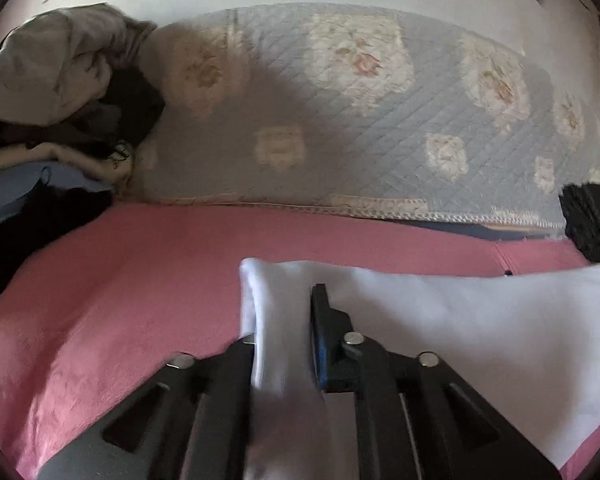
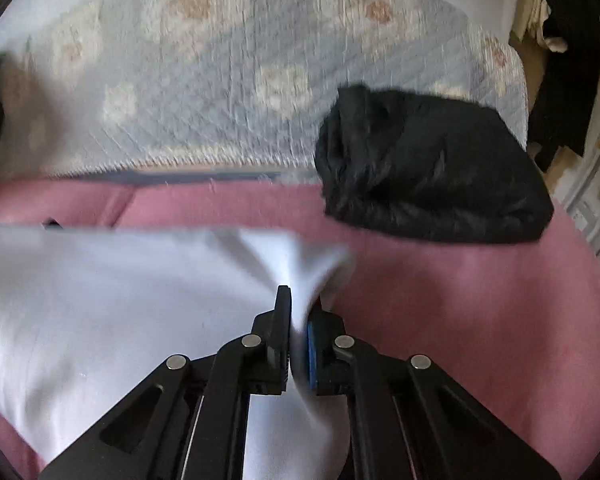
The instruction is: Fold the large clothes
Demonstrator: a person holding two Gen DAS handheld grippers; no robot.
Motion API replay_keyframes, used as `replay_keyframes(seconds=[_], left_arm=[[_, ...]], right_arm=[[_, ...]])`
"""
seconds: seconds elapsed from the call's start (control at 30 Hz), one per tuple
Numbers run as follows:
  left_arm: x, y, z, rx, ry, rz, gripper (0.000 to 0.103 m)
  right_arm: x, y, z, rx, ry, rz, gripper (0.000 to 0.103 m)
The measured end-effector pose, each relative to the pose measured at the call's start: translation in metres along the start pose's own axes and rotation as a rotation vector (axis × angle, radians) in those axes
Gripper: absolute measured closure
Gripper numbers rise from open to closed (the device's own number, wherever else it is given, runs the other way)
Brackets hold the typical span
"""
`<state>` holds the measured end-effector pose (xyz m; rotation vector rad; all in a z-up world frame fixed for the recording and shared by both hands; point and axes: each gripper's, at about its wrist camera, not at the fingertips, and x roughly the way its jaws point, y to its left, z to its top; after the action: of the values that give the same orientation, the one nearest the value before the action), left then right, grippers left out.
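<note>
While both tools are gripping it, the white garment [image 1: 460, 320] is lying across the pink bed cover [image 1: 120, 300], its long axis running side to side, parallel to the near edge of the quilted floral blanket [image 1: 340, 120] behind it. The left hand-held gripper [image 1: 284, 320] is clamping the garment's left end, where a bunched fold of white cloth is sitting between its two black fingers [image 1: 324, 320] and pointing away from the camera. The right hand-held gripper [image 2: 298, 320] is pinching the garment's right end, its jaws standing nearly together with a thin twist of cloth between them; the fabric is fanning out beyond the fingertips. In the right wrist view the cloth is appearing blurred. A folded black garment [image 2: 432, 168] is resting to the right, straddling the border of bed cover and blanket, apart from the white one. A heap of grey, dark and blue clothes [image 1: 52, 120] is sitting at the far left.
</note>
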<state>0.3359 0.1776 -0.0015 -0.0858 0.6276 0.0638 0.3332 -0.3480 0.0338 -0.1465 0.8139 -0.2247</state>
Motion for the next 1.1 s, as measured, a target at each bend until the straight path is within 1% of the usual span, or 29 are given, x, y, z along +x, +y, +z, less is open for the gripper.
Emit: replay_keyframes(seconds=[0.03,0.07,0.1,0.13,0.2,0.23,0.27,0.3,0.33,0.4,0.43,0.47,0.53,0.57,0.63,0.7,0.77,0.83,0.87,0.9,0.93,1.0,1.03,1.07,1.1], left_arm=[[-0.008,0.002,0.000,-0.013,-0.007,0.028,0.036],[-0.019,0.006,0.002,-0.025,-0.025,0.057,0.023],[-0.033,0.010,0.004,-0.035,-0.057,0.066,0.017],[-0.049,0.013,0.006,-0.032,-0.083,0.046,0.017],[-0.074,0.012,0.007,-0.001,-0.093,-0.015,0.016],[-0.084,0.010,0.005,0.015,-0.093,-0.036,0.015],[-0.094,0.006,0.003,0.034,-0.088,-0.050,0.015],[-0.102,0.004,0.000,0.042,-0.083,-0.054,0.013],[-0.110,0.003,-0.004,0.035,-0.082,-0.063,0.011],[-0.129,0.006,-0.017,-0.022,-0.108,-0.073,0.006],[-0.140,0.007,-0.026,-0.054,-0.150,-0.066,0.000],[-0.149,0.009,-0.032,-0.070,-0.182,-0.064,0.000],[-0.162,0.008,-0.042,-0.065,-0.204,-0.090,0.000],[-0.167,0.005,-0.046,-0.046,-0.205,-0.106,0.000],[-0.172,-0.006,-0.049,-0.006,-0.204,-0.107,0.000],[-0.177,-0.019,-0.051,0.035,-0.199,-0.115,0.000],[-0.179,-0.030,-0.051,0.038,-0.190,-0.143,0.000],[-0.175,-0.041,-0.049,0.027,-0.158,-0.170,0.001],[-0.171,-0.047,-0.048,0.023,-0.138,-0.194,0.002],[-0.165,-0.054,-0.048,0.021,-0.119,-0.213,0.007],[-0.161,-0.061,-0.048,0.025,-0.102,-0.228,0.014],[-0.148,-0.075,-0.049,0.043,-0.055,-0.263,0.020],[-0.138,-0.084,-0.047,0.064,-0.018,-0.269,0.030],[-0.126,-0.095,-0.043,0.098,0.021,-0.281,0.040],[-0.114,-0.104,-0.037,0.128,0.057,-0.302,0.061]], right_arm=[[-0.005,-0.003,-0.002,0.014,-0.005,-0.026,0.084],[-0.014,-0.007,-0.003,0.026,-0.016,-0.057,0.080],[-0.022,-0.009,-0.004,0.036,-0.026,-0.065,0.079],[-0.033,-0.016,-0.004,0.058,-0.040,-0.062,0.079],[-0.057,-0.031,-0.004,0.129,-0.077,-0.029,0.075],[-0.066,-0.033,-0.005,0.149,-0.093,-0.010,0.067],[-0.075,-0.035,-0.006,0.160,-0.106,0.015,0.052],[-0.083,-0.033,-0.008,0.150,-0.105,0.042,0.046],[-0.091,-0.029,-0.013,0.132,-0.103,0.058,0.042],[-0.107,-0.020,-0.026,0.126,-0.123,0.054,0.042],[-0.115,-0.019,-0.034,0.141,-0.144,0.051,0.042],[-0.126,-0.018,-0.042,0.165,-0.165,0.061,0.042],[-0.141,-0.019,-0.055,0.197,-0.189,0.119,0.042],[-0.147,-0.019,-0.061,0.201,-0.195,0.151,0.037],[-0.157,-0.015,-0.071,0.195,-0.204,0.179,0.033],[-0.163,-0.010,-0.076,0.172,-0.208,0.184,0.033],[-0.165,-0.003,-0.081,0.161,-0.193,0.187,0.032],[-0.161,0.002,-0.084,0.158,-0.177,0.223,0.031],[-0.159,0.005,-0.086,0.158,-0.165,0.241,0.023],[-0.155,0.008,-0.087,0.163,-0.155,0.250,0.020],[-0.152,0.012,-0.090,0.176,-0.152,0.248,0.019],[-0.147,0.018,-0.093,0.177,-0.147,0.272,0.019],[-0.145,0.025,-0.090,0.154,-0.132,0.294,0.028],[-0.143,0.035,-0.086,0.121,-0.120,0.311,0.052],[-0.141,0.043,-0.082,0.090,-0.108,0.329,0.062]])
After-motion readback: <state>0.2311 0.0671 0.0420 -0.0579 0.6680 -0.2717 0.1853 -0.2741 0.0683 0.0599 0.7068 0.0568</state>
